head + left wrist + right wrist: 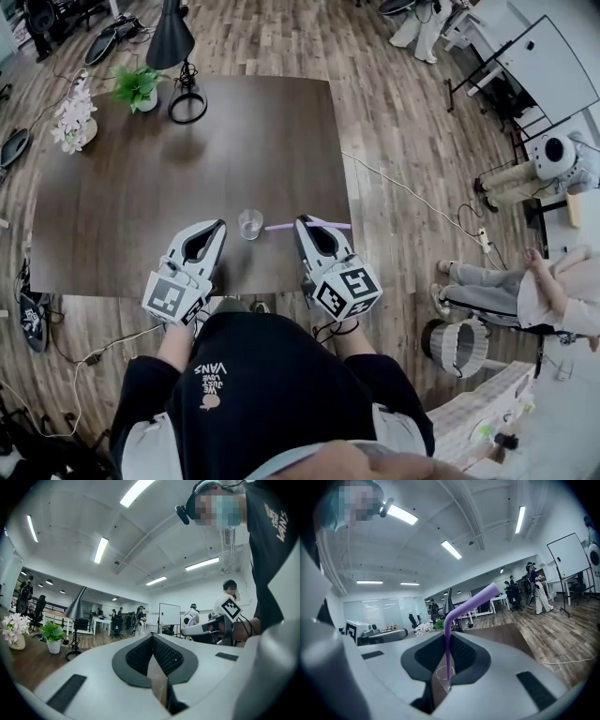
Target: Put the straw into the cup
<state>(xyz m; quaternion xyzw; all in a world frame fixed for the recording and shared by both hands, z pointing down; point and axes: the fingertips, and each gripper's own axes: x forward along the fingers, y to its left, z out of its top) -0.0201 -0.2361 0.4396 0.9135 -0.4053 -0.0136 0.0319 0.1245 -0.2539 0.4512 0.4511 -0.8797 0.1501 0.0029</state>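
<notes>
A small clear cup (250, 223) stands on the dark wooden table (141, 197) near its front edge. My right gripper (302, 223) is shut on a purple bendy straw (281, 226), which lies level across the jaws, one end pointing at the cup and stopping just short of it. In the right gripper view the straw (468, 604) rises from between the pads (461, 653) and bends to the right, with the cup (442, 679) low in the gap. My left gripper (221, 225) is just left of the cup, its jaws together with nothing in them (151, 638).
At the table's far end stand a black lamp (173, 42), a green plant (138, 86) and a pot of pale flowers (75, 120). People sit to the right on the wooden floor, beside a basket (459, 347). A cable (412, 192) runs across the floor.
</notes>
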